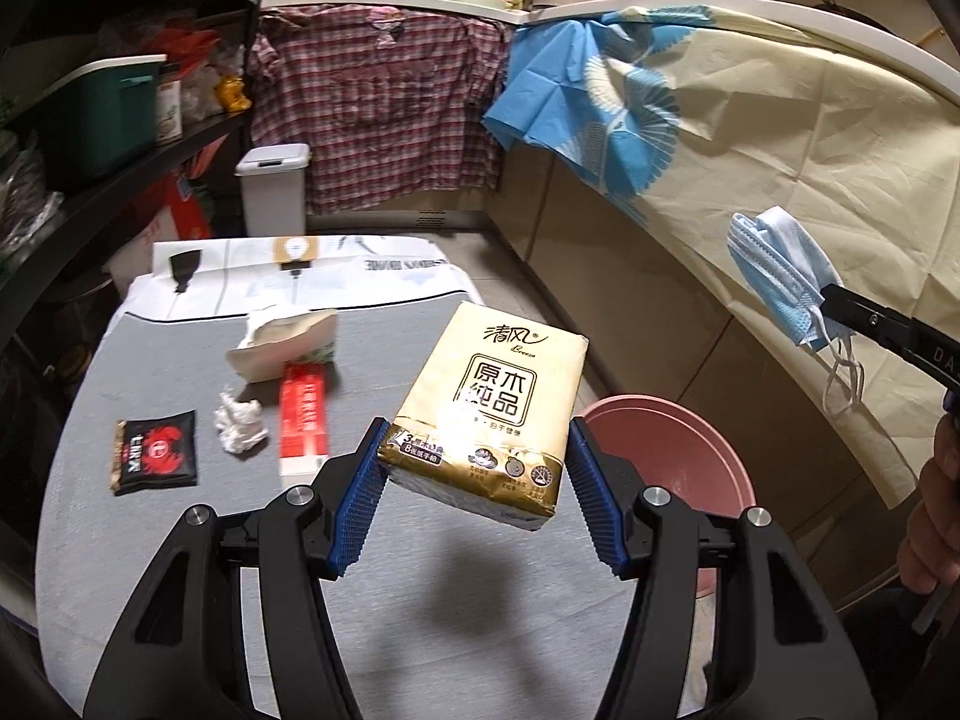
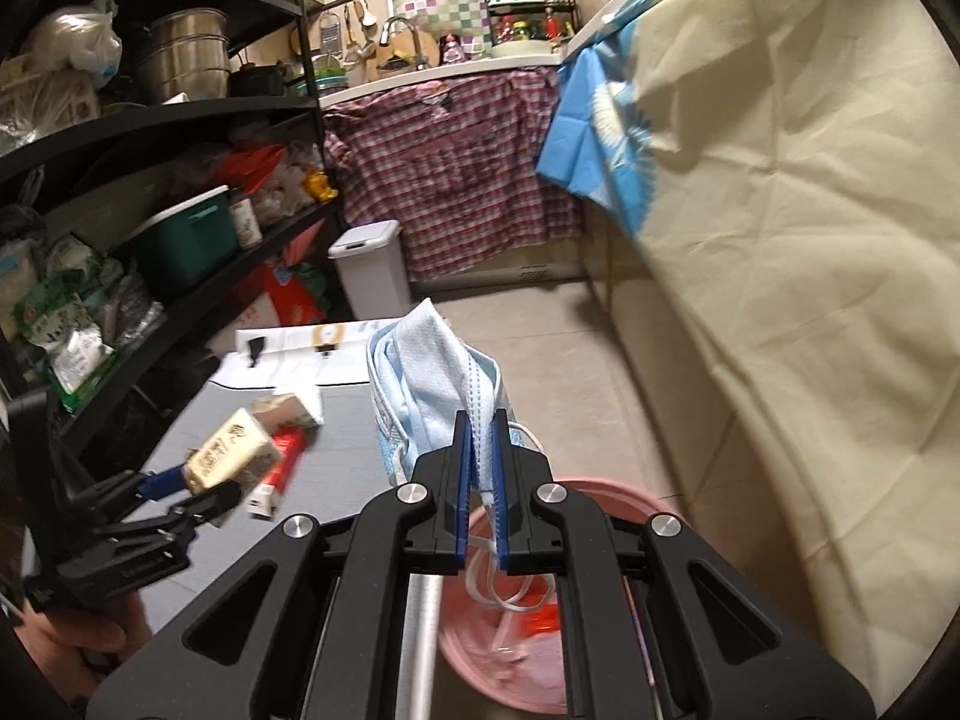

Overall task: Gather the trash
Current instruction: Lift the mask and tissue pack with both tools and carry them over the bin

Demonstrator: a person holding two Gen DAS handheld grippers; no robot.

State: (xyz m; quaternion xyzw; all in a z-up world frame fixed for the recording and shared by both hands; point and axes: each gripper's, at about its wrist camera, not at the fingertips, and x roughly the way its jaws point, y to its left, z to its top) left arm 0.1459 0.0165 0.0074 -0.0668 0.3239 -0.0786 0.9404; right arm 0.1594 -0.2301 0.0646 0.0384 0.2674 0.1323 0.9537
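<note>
Currently, by view:

Left wrist view:
- left hand-held gripper (image 1: 474,480): jaws closed on the low end of the tissue pack (image 1: 489,411), held up off the worktop (image 1: 180,540).
- tissue pack: light, soft, glossy film wrap; probably slips and tilts. Grip is near one end, so it can swing; mid-body squeeze would be safer.
- bucket (image 1: 678,438): pink, just right of the pack, below worktop level.
- still on worktop: sachet (image 1: 156,450), crumpled tissue (image 1: 240,429), red box (image 1: 304,414), torn carton (image 1: 282,342).
- crumpled tissue: near weightless, pinch anywhere. Sachet: flat, take by an edge.

Right wrist view:
- right hand-held gripper (image 2: 483,468): narrow, clamped on the mask (image 2: 426,384) at its pleated edge.
- mask: limp, light; ear loops dangle over the bucket (image 2: 630,504), may snag on the pads at release.
- bucket contents: some scraps, unclear what.
</note>
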